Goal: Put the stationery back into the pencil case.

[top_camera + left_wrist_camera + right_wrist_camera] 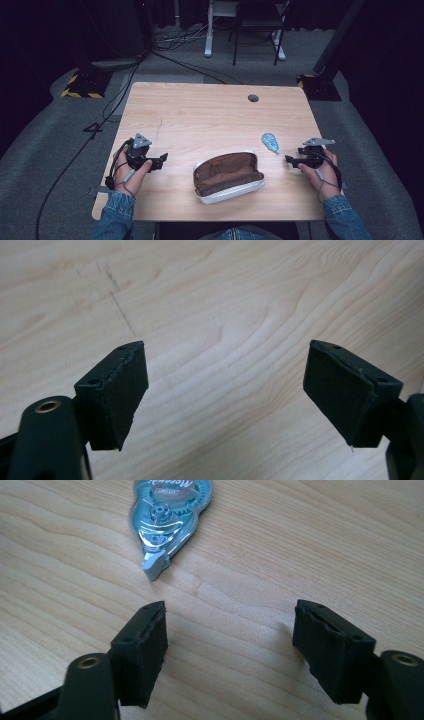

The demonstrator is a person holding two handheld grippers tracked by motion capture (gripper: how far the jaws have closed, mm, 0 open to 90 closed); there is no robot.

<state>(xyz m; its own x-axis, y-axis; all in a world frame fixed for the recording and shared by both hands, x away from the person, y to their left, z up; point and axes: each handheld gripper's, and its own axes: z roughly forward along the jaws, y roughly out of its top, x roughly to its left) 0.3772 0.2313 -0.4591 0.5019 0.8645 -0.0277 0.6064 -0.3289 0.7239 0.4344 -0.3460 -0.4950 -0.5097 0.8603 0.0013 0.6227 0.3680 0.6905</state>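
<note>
Right gripper (230, 635) fingers spread, empty; at upper left of its view lies a clear blue correction tape dispenser (167, 517), tip toward them. Left gripper (225, 390) fingers spread over bare bench (200, 110). An open brown-lined pencil case (228, 176) sits at lower centre of the high view.

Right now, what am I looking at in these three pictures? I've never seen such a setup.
There is no robot here: a person sits at a wooden table with a hand-held grasping tool in each hand. The high view looks down from above: left tool, right tool. The other two pictures come from cameras riding on the tools, looking along their black jaws. On the table lie an open pouch with a brown lining and a blue tape dispenser, just ahead of the right tool. Both tools are open and hold nothing.
</note>
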